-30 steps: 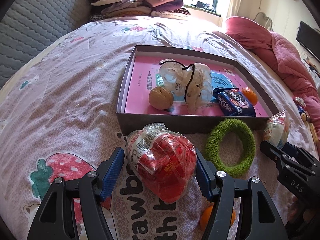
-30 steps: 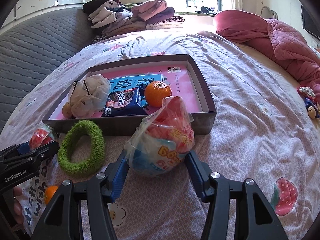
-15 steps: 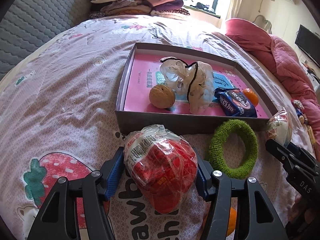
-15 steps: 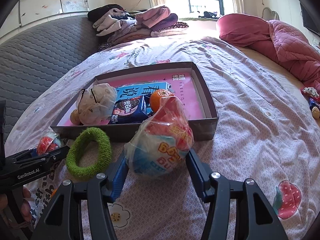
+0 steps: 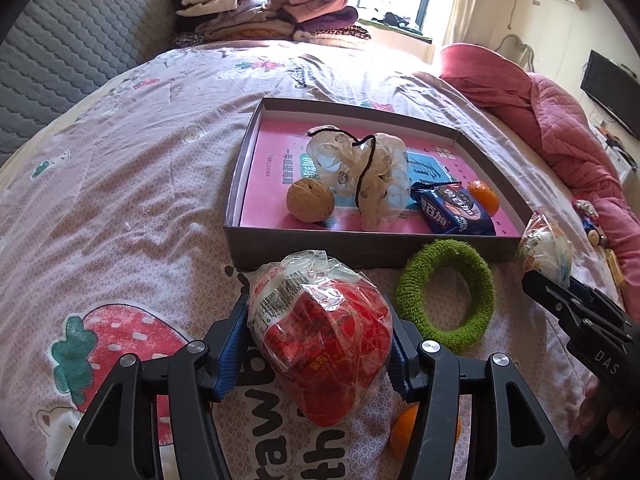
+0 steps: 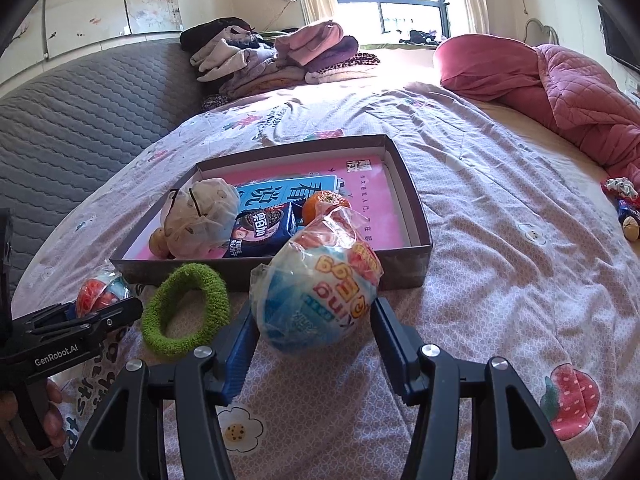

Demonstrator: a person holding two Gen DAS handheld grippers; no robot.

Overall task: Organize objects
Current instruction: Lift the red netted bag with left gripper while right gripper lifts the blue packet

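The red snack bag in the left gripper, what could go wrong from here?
The left gripper has just been closing on the red snack bag; its crinkly plastic could slip. The box wall stands right ahead and may catch the bag. The green ring lies close beside it and might get dragged.

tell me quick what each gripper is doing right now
Left gripper: fingers have just been closing and now clamp the red snack bag.
Right gripper: fingers shut on the blue-and-white snack bag.
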